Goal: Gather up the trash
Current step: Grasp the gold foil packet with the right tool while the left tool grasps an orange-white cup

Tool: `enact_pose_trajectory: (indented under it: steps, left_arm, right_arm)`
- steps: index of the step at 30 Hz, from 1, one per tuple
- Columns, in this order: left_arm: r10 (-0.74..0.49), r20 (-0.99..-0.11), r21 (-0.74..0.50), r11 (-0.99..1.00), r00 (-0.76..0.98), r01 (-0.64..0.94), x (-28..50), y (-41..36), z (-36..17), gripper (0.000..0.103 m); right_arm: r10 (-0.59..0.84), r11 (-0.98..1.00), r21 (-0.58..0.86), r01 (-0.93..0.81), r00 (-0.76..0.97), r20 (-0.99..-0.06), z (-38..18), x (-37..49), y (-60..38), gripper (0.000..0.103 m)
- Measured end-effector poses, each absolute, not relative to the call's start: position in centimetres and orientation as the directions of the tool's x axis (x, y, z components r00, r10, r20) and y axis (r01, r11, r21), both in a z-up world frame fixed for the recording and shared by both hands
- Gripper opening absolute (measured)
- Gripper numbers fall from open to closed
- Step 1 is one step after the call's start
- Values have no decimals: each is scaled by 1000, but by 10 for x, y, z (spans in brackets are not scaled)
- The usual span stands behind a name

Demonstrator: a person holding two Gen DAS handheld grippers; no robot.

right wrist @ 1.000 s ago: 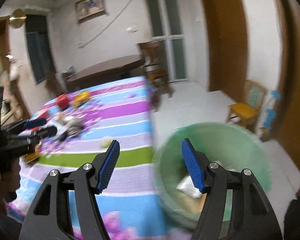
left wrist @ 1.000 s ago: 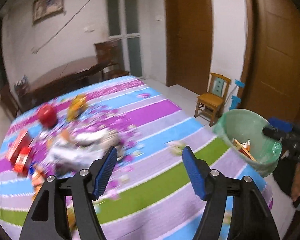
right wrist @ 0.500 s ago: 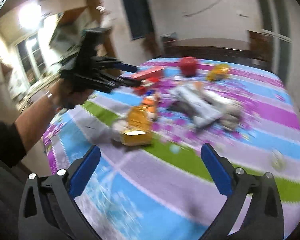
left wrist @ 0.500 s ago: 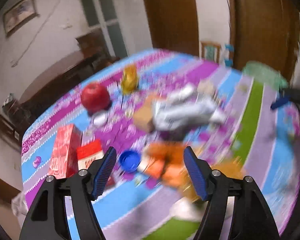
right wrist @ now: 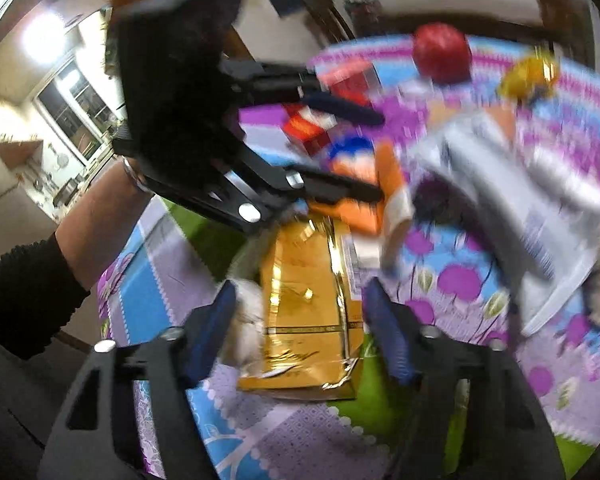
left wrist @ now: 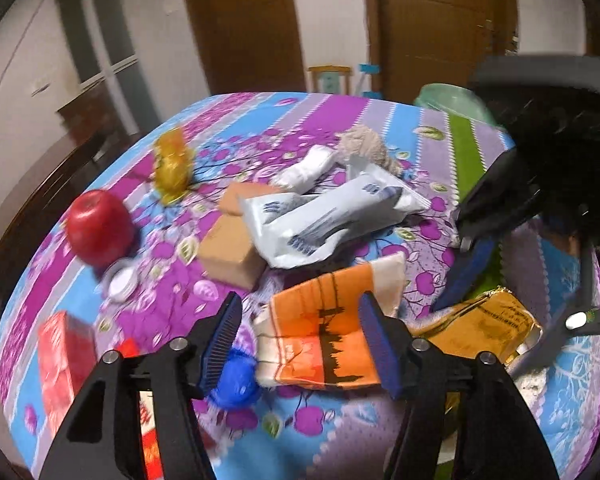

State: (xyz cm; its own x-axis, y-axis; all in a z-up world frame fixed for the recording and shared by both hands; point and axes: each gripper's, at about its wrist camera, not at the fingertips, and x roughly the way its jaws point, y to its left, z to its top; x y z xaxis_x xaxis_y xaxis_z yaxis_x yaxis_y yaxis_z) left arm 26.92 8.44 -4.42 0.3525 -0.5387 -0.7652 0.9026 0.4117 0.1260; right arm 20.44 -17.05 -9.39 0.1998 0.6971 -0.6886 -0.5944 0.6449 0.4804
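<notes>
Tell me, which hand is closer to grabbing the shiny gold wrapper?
The right gripper, probably. The crinkled shiny gold foil wrapper already lies between its closing fingers. The left gripper is lined up on the orange-and-white wrapper instead, with the gold one off to its side.

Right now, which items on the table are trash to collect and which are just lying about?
Trash, likely:
orange packet
gold packet
white wrapper
bin

Lying about, likely:
apple
red box
brown box
blue cap
</notes>
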Motion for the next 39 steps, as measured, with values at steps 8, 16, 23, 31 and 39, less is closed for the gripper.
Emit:
enact_pose_trajectory:
  steps: [8,16,23,31,39]
  left_arm:
    - [-594,-757,50,361,271,931,281,65,-50,63]
    - [-625,-752,-9,327,209,945,256,48,-55,75]
    - [-648,-760,-92,172,43,981,172,9,-54,75]
    - [-711,-654,-58,388,259,920,125,34,6,83]
    - [-567,-618,-56,722,544,689,61,41,7,82]
  right_arm:
    - [700,680,504,-533,267,-663,-85,180,-195,45]
    - [672,737,514,-439,400,-623,-61,134,-258,45]
    - [627,772,539,-337,548,-554,-38,98,-323,45]
    - [606,778,541,-320,611,-510,-37,62,-354,46]
    - [568,808,501,-312,640,-518,-56,45,-357,46]
